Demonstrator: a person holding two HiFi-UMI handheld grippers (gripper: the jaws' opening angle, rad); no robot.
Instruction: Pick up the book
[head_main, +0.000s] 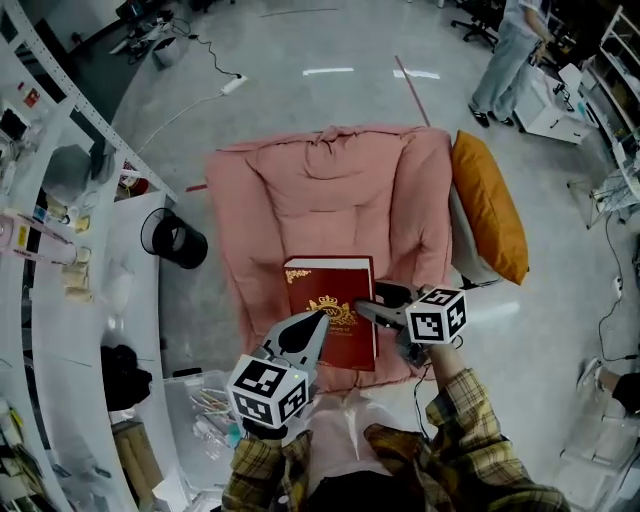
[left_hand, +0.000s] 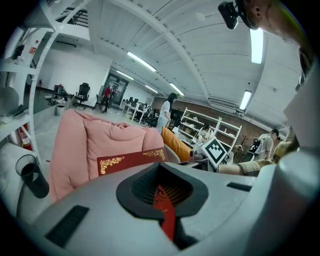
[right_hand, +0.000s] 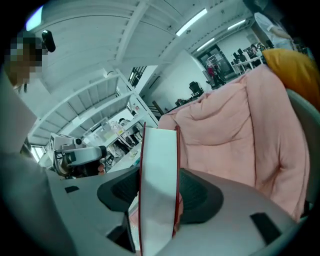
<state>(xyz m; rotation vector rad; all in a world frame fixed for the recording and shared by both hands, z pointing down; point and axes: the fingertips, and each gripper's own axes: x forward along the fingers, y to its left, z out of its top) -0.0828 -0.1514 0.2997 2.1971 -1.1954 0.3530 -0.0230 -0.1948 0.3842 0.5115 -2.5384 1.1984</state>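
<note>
Both grippers hold a dark red book (head_main: 330, 305) with gold ornament on its cover, flat above the seat of a pink padded armchair (head_main: 330, 190). My left gripper (head_main: 312, 325) is shut on the book's near left corner. In the left gripper view the red cover (left_hand: 131, 161) runs out ahead of the left gripper (left_hand: 165, 200). My right gripper (head_main: 370, 305) is shut on the book's right edge. In the right gripper view the white page block (right_hand: 159, 180) stands between the jaws of the right gripper (right_hand: 157, 210).
An orange cushion (head_main: 490, 205) leans at the armchair's right side. A black bin (head_main: 175, 240) stands left of the chair, beside white shelving (head_main: 60, 300). A clear plastic box (head_main: 200, 410) lies near my left side. A person (head_main: 505, 55) stands at the far right.
</note>
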